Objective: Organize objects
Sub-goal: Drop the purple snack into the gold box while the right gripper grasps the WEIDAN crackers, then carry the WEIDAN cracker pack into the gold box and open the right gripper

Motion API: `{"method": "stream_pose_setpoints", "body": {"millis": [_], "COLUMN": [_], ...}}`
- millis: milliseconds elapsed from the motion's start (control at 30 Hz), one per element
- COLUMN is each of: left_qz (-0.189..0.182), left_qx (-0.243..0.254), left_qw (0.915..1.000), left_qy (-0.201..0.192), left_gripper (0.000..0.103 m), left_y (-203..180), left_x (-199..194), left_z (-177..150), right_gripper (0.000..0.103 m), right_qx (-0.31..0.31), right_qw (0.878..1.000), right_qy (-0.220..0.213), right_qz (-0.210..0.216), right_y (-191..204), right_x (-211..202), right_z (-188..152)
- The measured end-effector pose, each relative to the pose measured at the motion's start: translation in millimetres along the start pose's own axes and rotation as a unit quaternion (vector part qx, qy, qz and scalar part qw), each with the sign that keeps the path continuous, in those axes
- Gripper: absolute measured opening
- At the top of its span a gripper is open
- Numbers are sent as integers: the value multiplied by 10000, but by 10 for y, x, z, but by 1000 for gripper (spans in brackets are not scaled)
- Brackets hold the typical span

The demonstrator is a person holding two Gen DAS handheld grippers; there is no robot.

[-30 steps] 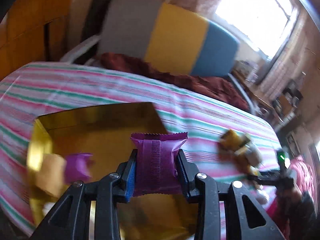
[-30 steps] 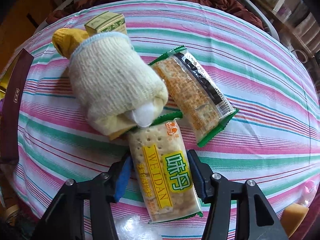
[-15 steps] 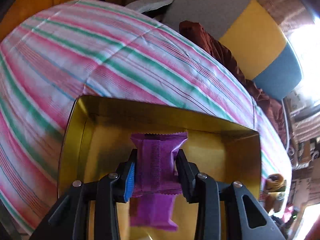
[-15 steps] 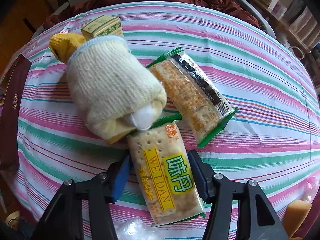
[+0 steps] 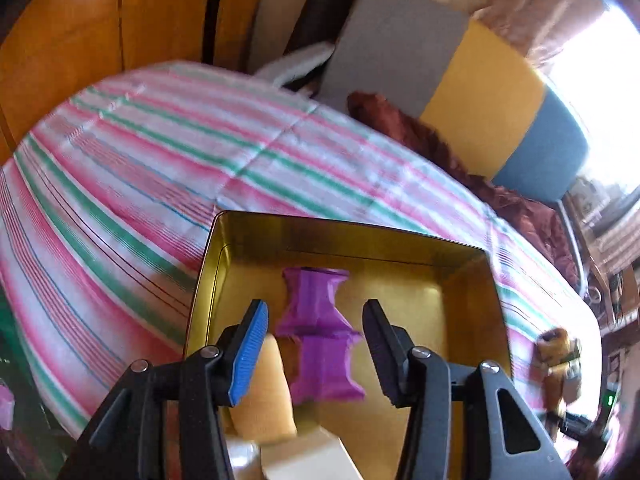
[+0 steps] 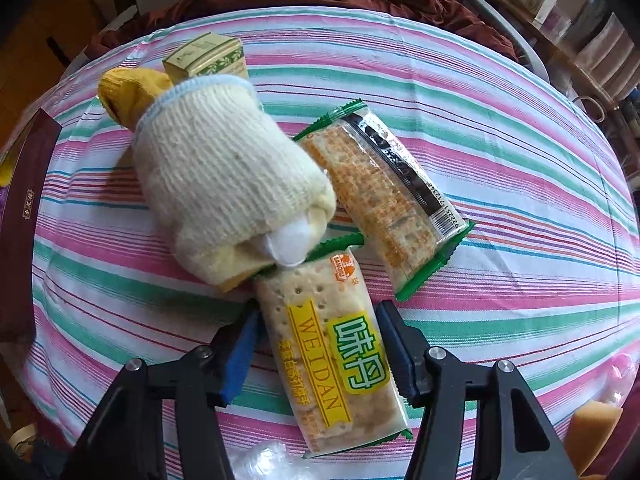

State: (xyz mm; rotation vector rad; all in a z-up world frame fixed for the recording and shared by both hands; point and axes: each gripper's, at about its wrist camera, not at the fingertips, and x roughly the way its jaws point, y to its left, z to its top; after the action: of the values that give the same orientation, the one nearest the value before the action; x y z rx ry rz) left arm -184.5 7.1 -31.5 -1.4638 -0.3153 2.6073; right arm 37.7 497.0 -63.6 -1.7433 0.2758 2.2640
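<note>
In the left wrist view a gold tin (image 5: 340,226) sits on the striped cloth. Two purple packets lie inside it, one (image 5: 314,296) further in and one (image 5: 326,368) nearer. My left gripper (image 5: 315,308) hangs above them with its jaws opening. The pads stand clear of the packets on both sides. In the right wrist view my right gripper (image 6: 320,316) is shut on a yellow-labelled cracker packet (image 6: 332,360). The packet's far end lies tucked under a rolled cream glove (image 6: 224,176).
A second cracker packet (image 6: 384,200) lies right of the glove and a small green box (image 6: 208,58) behind it. A dark maroon lid (image 6: 24,220) sits at the left edge. The tin also holds a tan block (image 5: 264,392). Chairs stand beyond the table.
My left gripper swung in over the tin and opened, and the purple packet it held now lies inside beside the other. The right gripper and cracker packet look much the same.
</note>
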Motion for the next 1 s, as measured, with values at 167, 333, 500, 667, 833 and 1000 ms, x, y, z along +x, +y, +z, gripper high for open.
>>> {"method": "stream_pose_setpoints", "body": {"millis": [167, 333, 500, 667, 833, 1000], "left_qz": [-249, -460, -591, -474, -236, -86], "left_qx": [428, 767, 843, 1092, 1331, 1409], "left_qw": [9979, 9950, 9939, 9920, 9882, 9861], "left_qy": [-422, -453, -390, -423, -722, -878], "left_gripper": [50, 50, 50, 50, 50, 50], "left_y": [-183, -326, -413, -509, -582, -593], "left_x": [-345, -539, -551, -593, -749, -837], "left_z": [-326, -636, -890, -1087, -1211, -1265], "right_gripper": [50, 50, 50, 50, 50, 50], "right_qx": [-34, 93, 235, 340, 366, 194], "right_qw": [9999, 9996, 9990, 9988, 9968, 9921], "right_qy": [-99, -191, -274, -232, -269, -257], "right_qz": [-44, 161, 271, 266, 658, 1213], "right_y": [67, 122, 139, 320, 487, 588], "right_x": [-101, -228, -307, -404, -289, -2], "right_z": [-17, -62, -146, -392, -548, -443]}}
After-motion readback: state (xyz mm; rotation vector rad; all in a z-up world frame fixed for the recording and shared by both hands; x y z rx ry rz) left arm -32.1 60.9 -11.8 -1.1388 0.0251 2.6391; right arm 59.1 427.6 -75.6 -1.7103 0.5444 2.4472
